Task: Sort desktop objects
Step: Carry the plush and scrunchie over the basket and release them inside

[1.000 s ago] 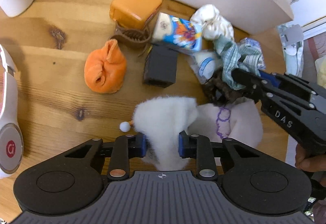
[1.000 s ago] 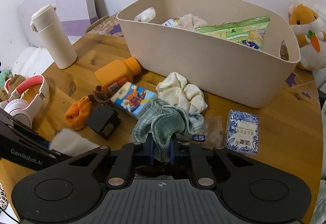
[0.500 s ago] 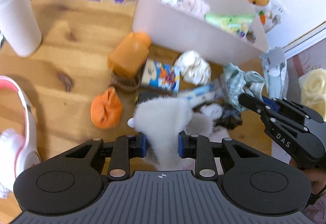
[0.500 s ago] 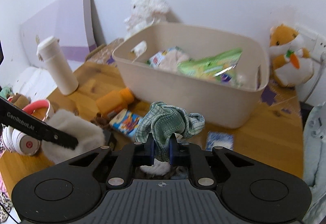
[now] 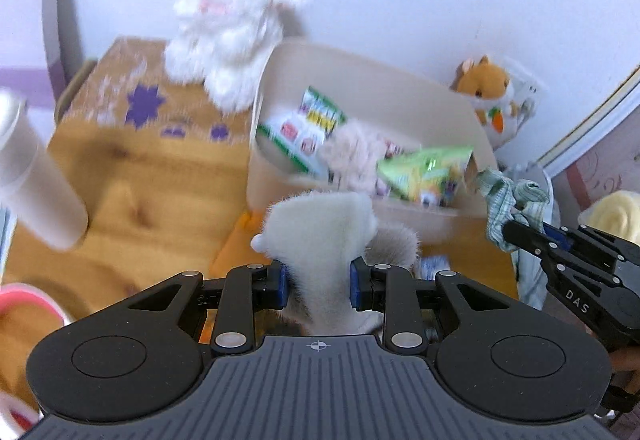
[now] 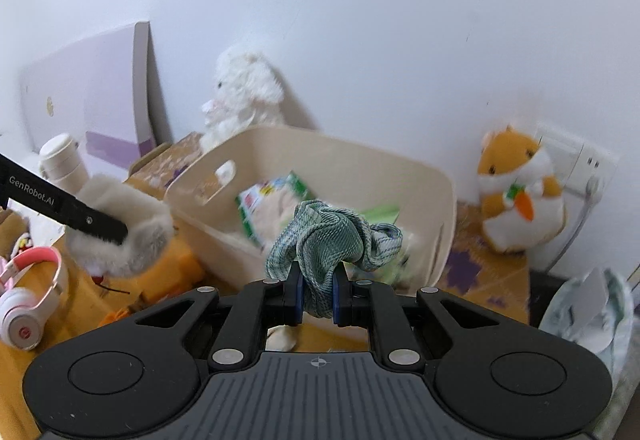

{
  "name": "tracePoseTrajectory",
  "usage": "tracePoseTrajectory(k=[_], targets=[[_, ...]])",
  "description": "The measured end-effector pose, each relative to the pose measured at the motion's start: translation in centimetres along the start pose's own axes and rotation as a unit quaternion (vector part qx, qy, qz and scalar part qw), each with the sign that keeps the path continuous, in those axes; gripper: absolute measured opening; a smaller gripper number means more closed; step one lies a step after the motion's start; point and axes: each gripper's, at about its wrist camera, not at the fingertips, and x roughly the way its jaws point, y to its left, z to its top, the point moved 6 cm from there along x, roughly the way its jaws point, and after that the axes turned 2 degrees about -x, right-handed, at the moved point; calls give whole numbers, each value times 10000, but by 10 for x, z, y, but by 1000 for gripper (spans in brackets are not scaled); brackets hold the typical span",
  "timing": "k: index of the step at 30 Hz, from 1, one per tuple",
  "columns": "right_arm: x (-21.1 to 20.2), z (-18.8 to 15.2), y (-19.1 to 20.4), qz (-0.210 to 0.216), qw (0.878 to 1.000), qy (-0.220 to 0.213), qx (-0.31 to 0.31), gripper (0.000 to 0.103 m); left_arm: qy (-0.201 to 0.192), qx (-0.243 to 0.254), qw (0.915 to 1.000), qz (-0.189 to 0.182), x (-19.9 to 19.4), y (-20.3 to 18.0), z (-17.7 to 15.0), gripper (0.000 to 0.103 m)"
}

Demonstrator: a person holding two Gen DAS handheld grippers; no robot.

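Note:
My left gripper [image 5: 318, 282] is shut on a white fluffy item [image 5: 320, 228] and holds it in the air in front of the beige bin [image 5: 276, 79]. My right gripper [image 6: 316, 298] is shut on a green checked cloth [image 6: 324, 236], raised before the bin [image 6: 360, 155]. The bin holds snack packets [image 5: 424, 171] and a pale plush piece. In the right wrist view the left gripper [image 6: 120, 230] with the fluffy item [image 6: 132, 240] is at the left. In the left wrist view the right gripper [image 5: 506, 234] with the cloth [image 5: 508, 199] is at the right.
A white plush toy [image 5: 236, 19] stands behind the bin on a patterned box. An orange hamster plush [image 6: 516, 183] sits at the right by the wall. A white tumbler [image 5: 36, 191] and pink headphones [image 6: 28, 304] are on the left of the wooden table [image 5: 152, 179].
Both grippers have risen from the tabletop with their items and tilted up toward the bin. The clutter on the table has dropped out of view.

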Motion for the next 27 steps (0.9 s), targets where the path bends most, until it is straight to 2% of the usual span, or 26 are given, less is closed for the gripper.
tracePoseTrajectory(k=[8, 13, 19, 25, 27], targets=[[6, 31, -29, -283, 9992, -277, -21, 12, -405, 276, 9988, 35, 8, -21, 50, 28], [15, 42, -43, -386, 9988, -312, -48, 12, -629, 366, 9972, 187, 24, -31, 73, 28], [40, 49, -50, -393, 9990, -221, -17, 12, -726, 579, 9949, 393, 53, -42, 84, 28], [66, 46, -43, -351, 9993, 18, -105, 13, -593, 588, 9950, 542, 79, -44, 82, 28], [73, 43, -43, -367, 9993, 93, -59, 14, -525, 595, 9952, 573, 86, -43, 80, 31]])
